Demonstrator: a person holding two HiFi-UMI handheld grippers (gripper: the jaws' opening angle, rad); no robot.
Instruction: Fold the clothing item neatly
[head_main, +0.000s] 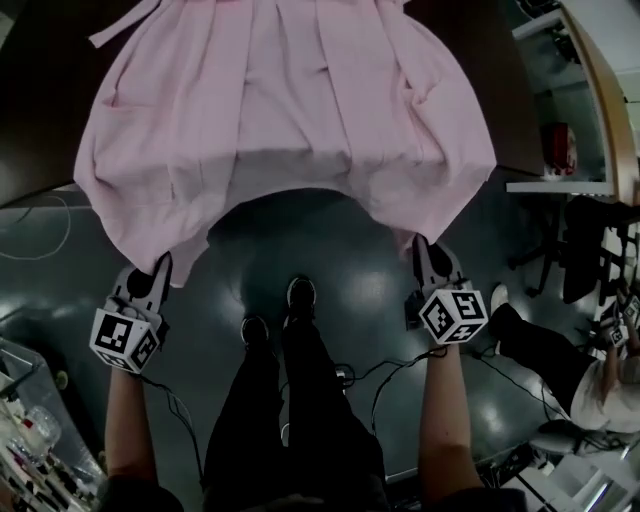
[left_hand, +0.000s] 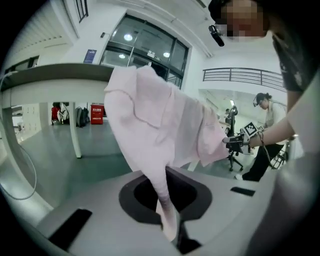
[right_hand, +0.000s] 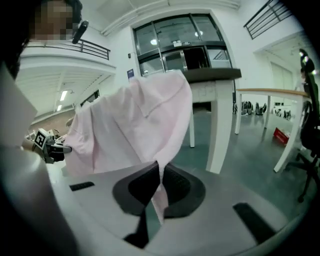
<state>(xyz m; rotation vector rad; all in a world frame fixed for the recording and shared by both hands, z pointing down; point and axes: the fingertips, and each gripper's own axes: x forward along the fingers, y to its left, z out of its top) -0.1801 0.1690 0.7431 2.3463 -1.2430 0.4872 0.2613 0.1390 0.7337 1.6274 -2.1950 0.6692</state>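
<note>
A pale pink garment (head_main: 290, 110) lies on a dark table (head_main: 45, 110) and hangs over its near edge toward me. My left gripper (head_main: 150, 280) is shut on the garment's lower left corner; in the left gripper view the pink cloth (left_hand: 150, 130) runs down between the closed jaws. My right gripper (head_main: 428, 255) is shut on the lower right corner, and the right gripper view shows the pink cloth (right_hand: 135, 130) pinched between its dark pads. Both grippers are held below the table edge, roughly level with each other.
My legs and shoes (head_main: 300, 298) stand on the grey floor (head_main: 340, 260) between the grippers. Another person (head_main: 560, 360) with a gripper sits at the right. A white shelf (head_main: 565, 120) is at the right, and clutter (head_main: 25, 440) lies at the lower left.
</note>
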